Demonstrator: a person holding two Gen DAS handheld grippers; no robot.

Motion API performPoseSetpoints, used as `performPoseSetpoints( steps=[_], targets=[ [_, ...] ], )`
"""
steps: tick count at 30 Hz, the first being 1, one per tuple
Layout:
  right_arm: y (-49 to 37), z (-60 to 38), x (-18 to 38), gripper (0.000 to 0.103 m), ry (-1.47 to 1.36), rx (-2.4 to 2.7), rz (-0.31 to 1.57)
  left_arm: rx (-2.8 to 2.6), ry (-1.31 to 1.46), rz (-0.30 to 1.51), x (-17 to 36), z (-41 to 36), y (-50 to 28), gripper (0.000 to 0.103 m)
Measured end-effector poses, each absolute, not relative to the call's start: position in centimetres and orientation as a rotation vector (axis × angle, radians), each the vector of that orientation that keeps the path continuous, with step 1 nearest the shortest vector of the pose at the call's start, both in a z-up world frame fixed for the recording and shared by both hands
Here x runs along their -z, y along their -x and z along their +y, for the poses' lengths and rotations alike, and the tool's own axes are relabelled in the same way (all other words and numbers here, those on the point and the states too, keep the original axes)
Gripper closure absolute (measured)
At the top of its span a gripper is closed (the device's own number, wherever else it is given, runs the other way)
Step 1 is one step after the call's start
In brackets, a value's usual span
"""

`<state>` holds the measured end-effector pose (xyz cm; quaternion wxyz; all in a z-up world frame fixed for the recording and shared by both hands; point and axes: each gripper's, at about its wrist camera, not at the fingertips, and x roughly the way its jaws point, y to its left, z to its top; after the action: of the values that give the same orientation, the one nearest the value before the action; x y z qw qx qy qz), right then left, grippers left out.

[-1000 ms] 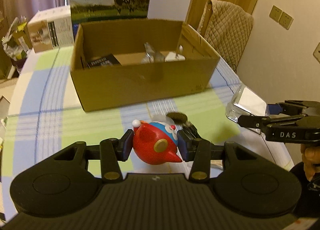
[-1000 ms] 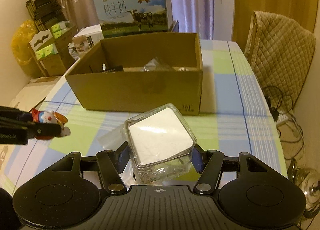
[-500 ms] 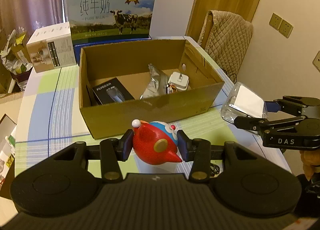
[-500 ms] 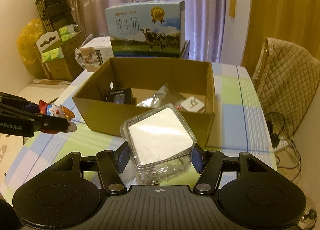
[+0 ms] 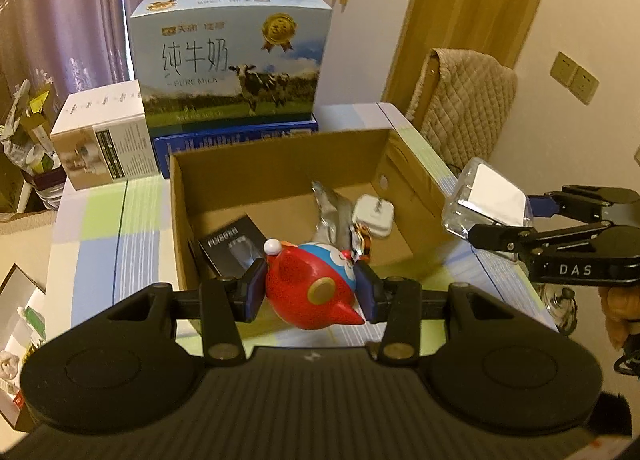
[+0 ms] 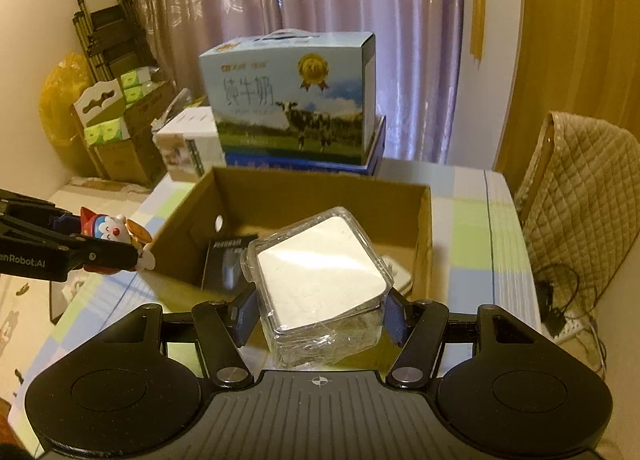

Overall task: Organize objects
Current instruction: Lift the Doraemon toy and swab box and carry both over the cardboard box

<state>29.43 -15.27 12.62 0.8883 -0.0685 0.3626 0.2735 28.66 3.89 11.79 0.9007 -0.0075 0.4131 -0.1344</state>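
My left gripper is shut on a red and blue cartoon toy figure, held over the near edge of an open cardboard box. My right gripper is shut on a clear plastic box with a white card inside, raised above the box's front wall. In the left wrist view the clear box hangs just right of the cardboard box. In the right wrist view the toy hangs left of it. Inside lie a black packet, a silver foil pouch and a white charger.
A blue milk carton case stands behind the cardboard box on a dark blue box. A white product box sits to its left. The checked tablecloth covers the table. A quilted chair back is at the right; cartons stand by the far left wall.
Both grippers have risen and moved forward with their loads. The toy and the clear box now hang higher, at the cardboard box's rim, and the box's contents show from above.
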Motion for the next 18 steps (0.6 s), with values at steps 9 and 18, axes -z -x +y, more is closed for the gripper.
performPoseSetpoints(
  steps=[9, 18],
  targets=[
    [-34.8, -14.0, -11.7, 0.044, 0.110, -0.553, 0.796, 0.250, 0.035, 0.880, -11.0, 4.3, -33.6, 0.062],
    [-36.8, -13.9, -10.3, 0.044, 0.098, -0.539, 0.820, 0.243, 0.055, 0.911, -9.1, 4.1, -36.4, 0.062]
  ],
)
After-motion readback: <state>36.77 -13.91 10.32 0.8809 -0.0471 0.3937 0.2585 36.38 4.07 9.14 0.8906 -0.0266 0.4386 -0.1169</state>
